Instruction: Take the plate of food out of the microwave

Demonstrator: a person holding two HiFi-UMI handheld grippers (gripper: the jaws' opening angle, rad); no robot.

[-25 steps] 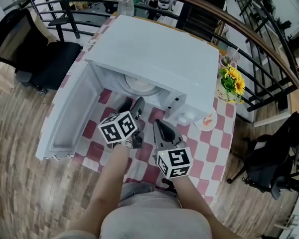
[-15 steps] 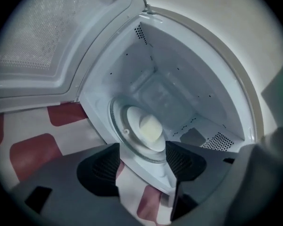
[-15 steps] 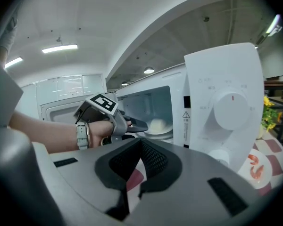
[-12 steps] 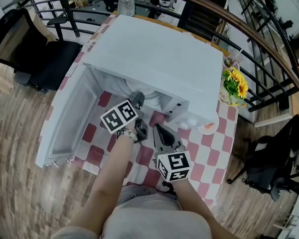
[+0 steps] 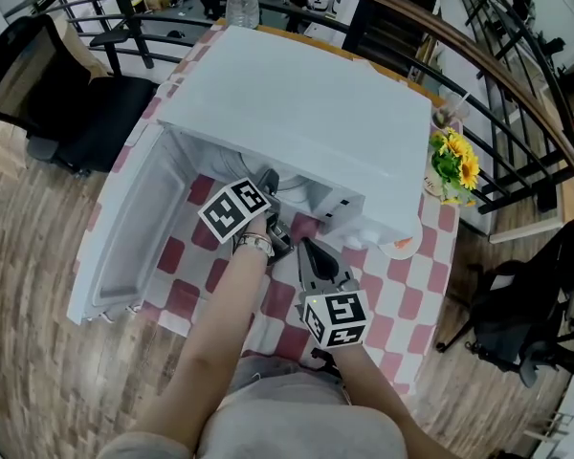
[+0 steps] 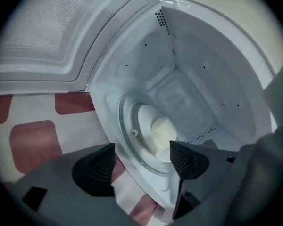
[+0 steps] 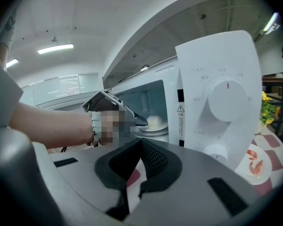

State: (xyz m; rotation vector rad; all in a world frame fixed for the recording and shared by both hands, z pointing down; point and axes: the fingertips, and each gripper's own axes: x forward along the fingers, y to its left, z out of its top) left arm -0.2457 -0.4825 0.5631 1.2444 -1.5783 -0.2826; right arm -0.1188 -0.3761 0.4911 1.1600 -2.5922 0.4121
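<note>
A white microwave (image 5: 297, 103) stands on a red-and-white checked tablecloth (image 5: 187, 256), its door (image 5: 124, 228) swung open to the left. Inside, a white plate (image 6: 151, 140) with a pale lump of food (image 6: 162, 128) rests on the glass turntable (image 6: 127, 140). My left gripper (image 5: 268, 185) is at the mouth of the cavity. Its jaws are opening and stand wide apart (image 6: 142, 154) just short of the plate, pressing on nothing. My right gripper (image 5: 306, 247) hangs shut in front of the control panel (image 7: 221, 93), with nothing in it (image 7: 140, 147).
A vase of yellow flowers (image 5: 450, 161) and a small saucer with an orange print (image 5: 399, 237) sit right of the microwave. A water bottle (image 5: 241, 3) stands behind it. An office chair (image 5: 57, 84) is at the left, a curved railing (image 5: 478, 65) behind.
My left gripper has moved forward from the table front up to the microwave's opening, and its jaws have spread. The right gripper has barely shifted.
</note>
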